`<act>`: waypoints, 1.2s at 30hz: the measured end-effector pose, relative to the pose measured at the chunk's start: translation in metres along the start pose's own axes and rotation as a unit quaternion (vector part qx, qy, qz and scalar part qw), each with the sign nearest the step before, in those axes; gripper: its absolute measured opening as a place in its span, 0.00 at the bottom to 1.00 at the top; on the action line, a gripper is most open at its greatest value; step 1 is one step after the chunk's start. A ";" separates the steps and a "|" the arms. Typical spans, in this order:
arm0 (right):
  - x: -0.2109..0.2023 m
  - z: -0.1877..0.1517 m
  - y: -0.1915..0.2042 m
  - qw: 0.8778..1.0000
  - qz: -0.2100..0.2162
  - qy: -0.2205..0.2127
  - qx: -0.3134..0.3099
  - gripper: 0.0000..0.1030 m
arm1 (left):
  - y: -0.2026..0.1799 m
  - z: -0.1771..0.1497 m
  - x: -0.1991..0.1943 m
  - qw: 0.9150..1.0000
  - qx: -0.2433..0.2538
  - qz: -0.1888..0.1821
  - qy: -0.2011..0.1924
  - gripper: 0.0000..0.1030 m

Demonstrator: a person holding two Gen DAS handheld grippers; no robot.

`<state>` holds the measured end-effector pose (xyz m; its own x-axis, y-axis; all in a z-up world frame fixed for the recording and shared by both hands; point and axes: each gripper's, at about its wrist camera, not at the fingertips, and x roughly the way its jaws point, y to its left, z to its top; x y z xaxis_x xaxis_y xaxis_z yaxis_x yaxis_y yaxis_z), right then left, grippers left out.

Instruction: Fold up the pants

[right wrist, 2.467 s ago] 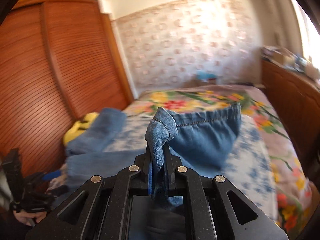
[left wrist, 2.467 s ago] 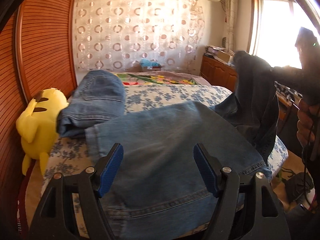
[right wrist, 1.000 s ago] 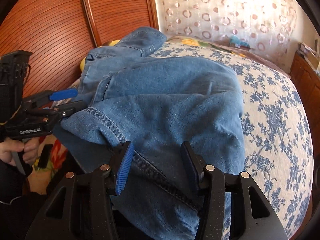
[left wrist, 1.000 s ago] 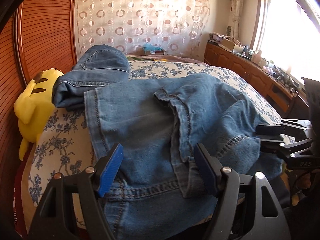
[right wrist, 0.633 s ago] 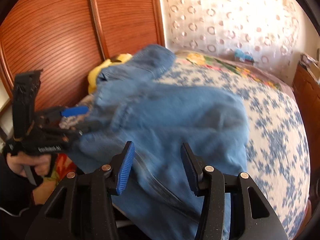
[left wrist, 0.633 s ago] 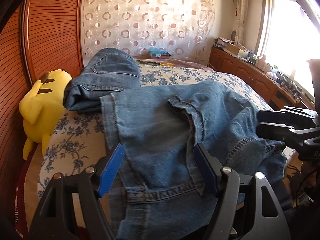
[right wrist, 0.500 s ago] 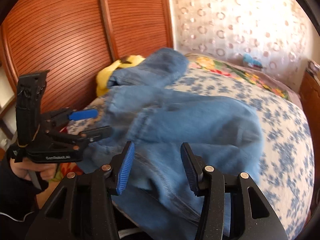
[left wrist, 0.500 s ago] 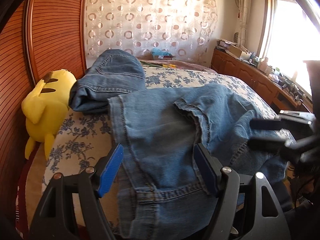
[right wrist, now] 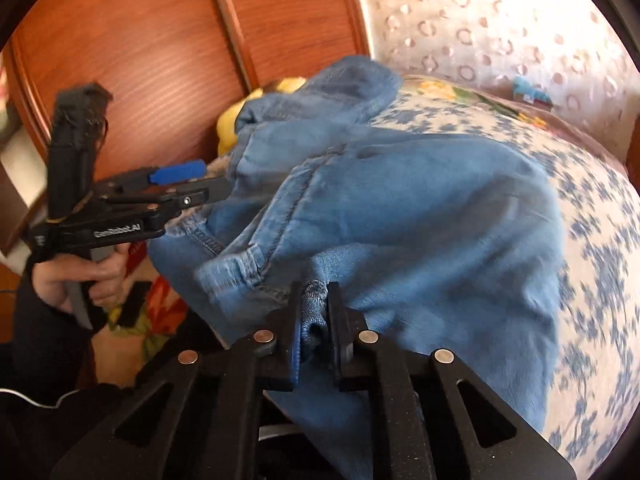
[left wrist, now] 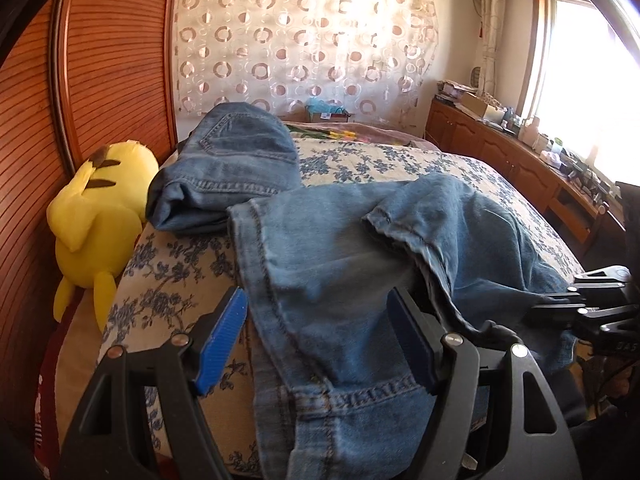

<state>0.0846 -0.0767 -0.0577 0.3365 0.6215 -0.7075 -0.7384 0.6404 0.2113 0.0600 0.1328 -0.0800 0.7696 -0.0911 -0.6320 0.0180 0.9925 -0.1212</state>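
Note:
Light blue jeans point(left wrist: 360, 248) lie crumpled across the near end of the floral bed point(left wrist: 172, 272), one hem folded back over the top. My left gripper point(left wrist: 316, 336) is open, its blue pads either side of the waistband edge without pressing it. From the right wrist view it point(right wrist: 214, 181) hovers at the jeans' left edge, held by a hand point(right wrist: 80, 276). My right gripper point(right wrist: 314, 296) is closing, and its pads pinch a fold of the jeans point(right wrist: 420, 208) at the near edge. It point(left wrist: 556, 304) also shows at the far right of the left wrist view.
A second pair of jeans point(left wrist: 236, 160), folded, sits further up the bed beside a yellow plush toy point(left wrist: 96, 216). Wooden slatted wardrobe doors point(left wrist: 112, 80) run along the left. A low wooden sideboard point(left wrist: 500, 152) with clutter stands under the window on the right.
My right gripper's jaws went from wide apart to pinched on a fold of denim at the near edge. The left gripper stayed open, and its view shifted slightly.

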 end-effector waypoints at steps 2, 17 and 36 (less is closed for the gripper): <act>-0.009 -0.006 -0.005 1.000 -0.007 -0.006 0.006 0.07 | -0.004 0.005 0.004 1.000 0.012 -0.002 0.001 0.71; -0.027 -0.022 -0.005 0.996 -0.079 -0.025 -0.014 0.40 | -0.037 0.049 0.046 0.997 0.061 -0.025 0.039 0.60; -0.049 -0.027 -0.018 0.992 -0.101 -0.072 0.009 0.52 | -0.064 0.064 0.056 0.993 0.102 -0.032 0.057 0.03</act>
<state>0.0659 -0.1308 -0.0449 0.5574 0.5362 -0.6339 -0.6373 0.7657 0.0873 0.1424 0.0692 -0.0585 0.6857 -0.1521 -0.7118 0.2027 0.9791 -0.0140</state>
